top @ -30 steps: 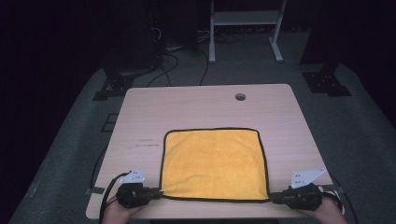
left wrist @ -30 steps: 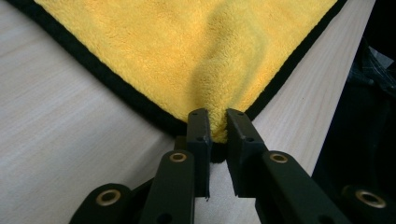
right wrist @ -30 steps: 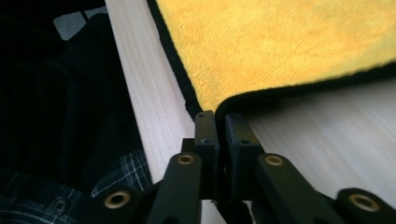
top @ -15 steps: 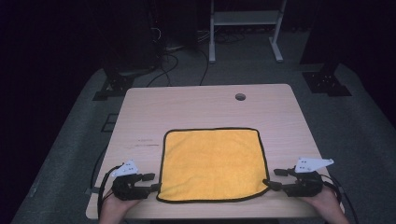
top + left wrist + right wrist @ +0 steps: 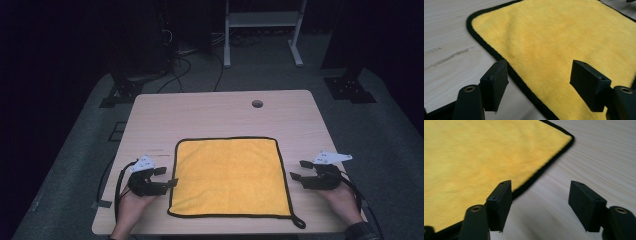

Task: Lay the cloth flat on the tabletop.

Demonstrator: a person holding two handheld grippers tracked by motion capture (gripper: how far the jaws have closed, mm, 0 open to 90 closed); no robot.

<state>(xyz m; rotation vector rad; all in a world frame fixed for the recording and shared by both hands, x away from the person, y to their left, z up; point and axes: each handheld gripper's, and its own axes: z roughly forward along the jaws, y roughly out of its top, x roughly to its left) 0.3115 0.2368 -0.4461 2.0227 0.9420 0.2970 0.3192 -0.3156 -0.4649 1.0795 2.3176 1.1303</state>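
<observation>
A yellow cloth (image 5: pixel 230 176) with black trim lies flat on the wooden table (image 5: pixel 220 112), a small loop at its near right corner. My left gripper (image 5: pixel 167 177) hovers just off the cloth's left edge, its jaws having just opened, nothing between them. In the left gripper view the cloth (image 5: pixel 554 42) lies ahead under the open jaws (image 5: pixel 539 82). My right gripper (image 5: pixel 298 170) stands just off the cloth's right edge, jaws also just opened and empty. In the right gripper view the cloth's black border (image 5: pixel 541 171) runs past the left fingertip (image 5: pixel 500 202).
A round cable hole (image 5: pixel 257 103) sits near the table's far edge. Beyond the table, a white metal frame (image 5: pixel 260 22) and dark stands rest on the grey floor. Cables trail from both grippers off the near edge.
Both grippers let go of the cloth's near corners, opened, and moved away from the near edge along the cloth's sides. The cloth now lies flat.
</observation>
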